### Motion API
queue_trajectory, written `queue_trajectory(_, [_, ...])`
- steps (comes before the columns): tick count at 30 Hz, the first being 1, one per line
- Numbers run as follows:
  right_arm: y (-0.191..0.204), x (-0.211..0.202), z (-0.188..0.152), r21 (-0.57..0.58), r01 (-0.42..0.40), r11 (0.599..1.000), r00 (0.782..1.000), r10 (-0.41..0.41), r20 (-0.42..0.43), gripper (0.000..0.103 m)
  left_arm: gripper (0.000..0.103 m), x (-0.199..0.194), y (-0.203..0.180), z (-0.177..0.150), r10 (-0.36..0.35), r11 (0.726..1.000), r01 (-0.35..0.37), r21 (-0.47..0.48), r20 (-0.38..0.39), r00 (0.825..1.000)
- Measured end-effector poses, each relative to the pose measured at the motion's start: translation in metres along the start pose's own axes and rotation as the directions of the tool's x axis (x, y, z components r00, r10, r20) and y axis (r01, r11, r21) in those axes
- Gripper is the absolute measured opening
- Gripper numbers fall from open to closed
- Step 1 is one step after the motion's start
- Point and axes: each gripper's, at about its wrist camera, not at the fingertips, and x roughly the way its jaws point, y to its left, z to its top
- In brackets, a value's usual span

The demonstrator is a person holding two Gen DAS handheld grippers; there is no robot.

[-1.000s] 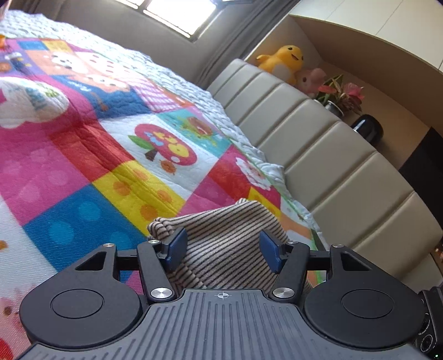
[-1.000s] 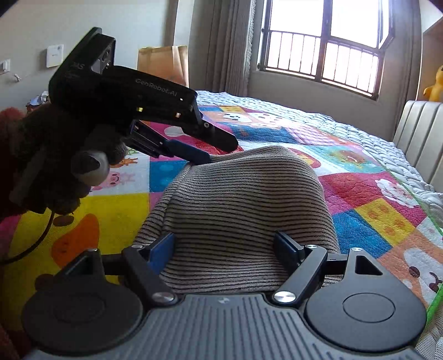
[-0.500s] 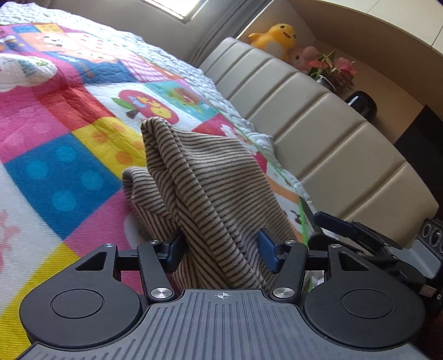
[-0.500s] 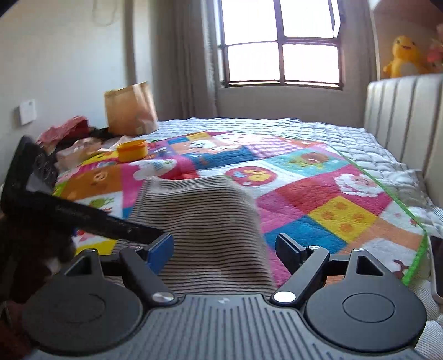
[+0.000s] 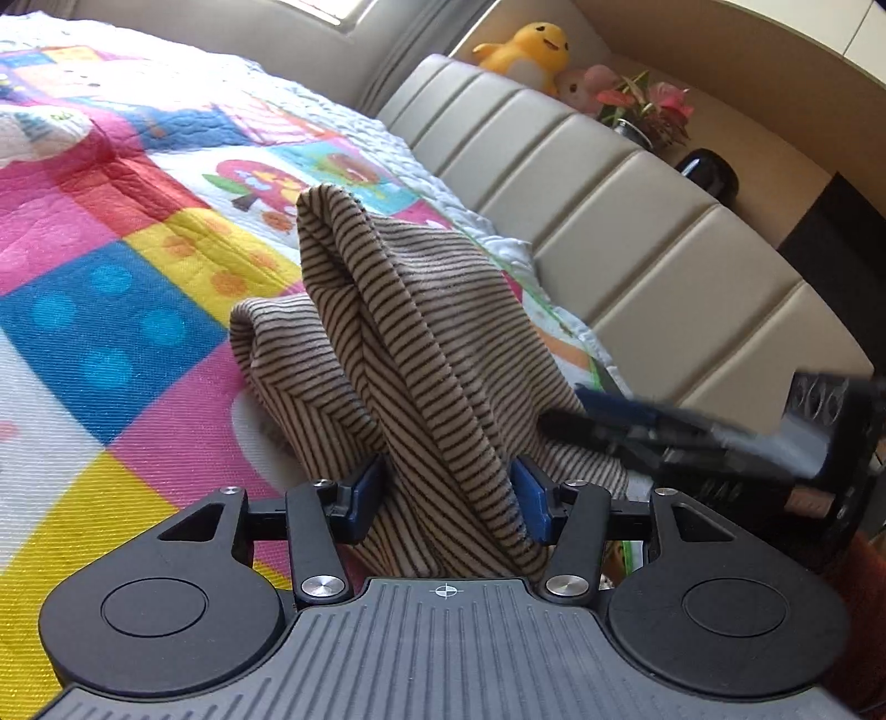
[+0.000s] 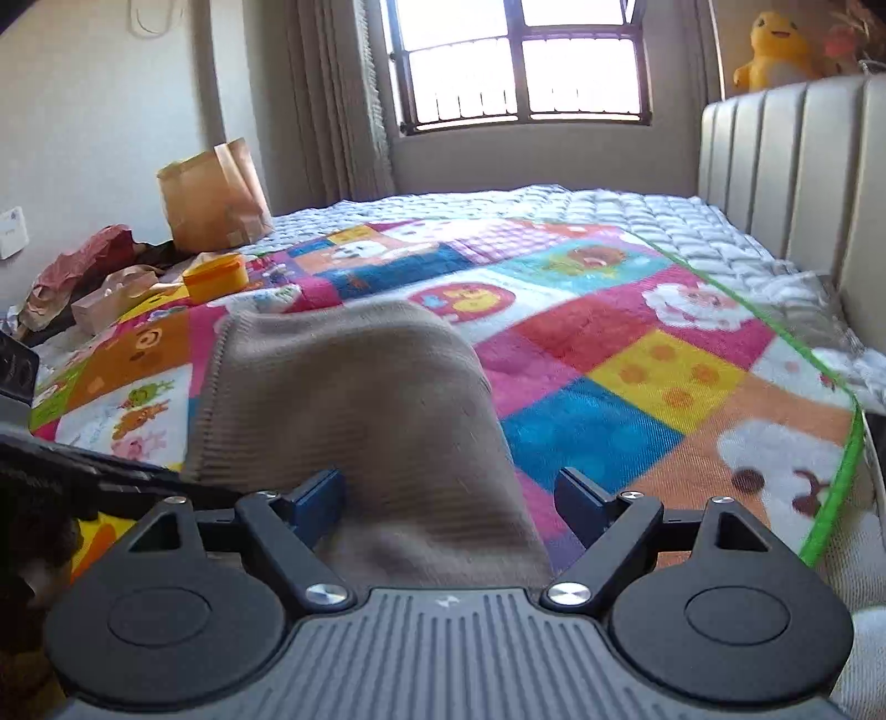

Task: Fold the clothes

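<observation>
Watching the left gripper [image 5: 446, 498] closing around the striped top [image 5: 421, 332] while the right gripper [image 6: 448, 493] opens off it; that fold could flop onto the quilt [image 5: 111, 310].

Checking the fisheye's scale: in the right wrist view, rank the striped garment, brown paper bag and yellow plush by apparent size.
1. Striped garment, though nearness to the camera inflates it.
2. Brown paper bag.
3. Yellow plush.

Each gripper [image 5: 448, 501] is black with a ribbed grey top, shiny round screws and blue finger pads [image 6: 318, 495].
</observation>
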Motion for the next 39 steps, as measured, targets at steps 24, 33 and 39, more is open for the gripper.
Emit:
queue_trajectory(24, [0.02,0.007,0.03,-0.179,0.021,0.984,0.998,-0.031,-0.049,0.066,0.063,-0.048,-0.019,0.049,-0.016,0.996,-0.001,0.092,0.18,0.984])
queue_trajectory(33, [0.044,-0.004,-0.024,-0.229,-0.009,0.973,0.998,-0.004,-0.057,0.083,0.057,0.025,0.009,0.059,0.125,0.99,-0.129,0.062,0.065,0.99])
queue_trajectory(39, [0.011,-0.008,0.009,-0.071,-0.055,0.996,0.998,0.053,-0.034,0.085,0.057,0.023,0.014,0.053,0.131,0.987,-0.137,0.088,0.066,0.989])
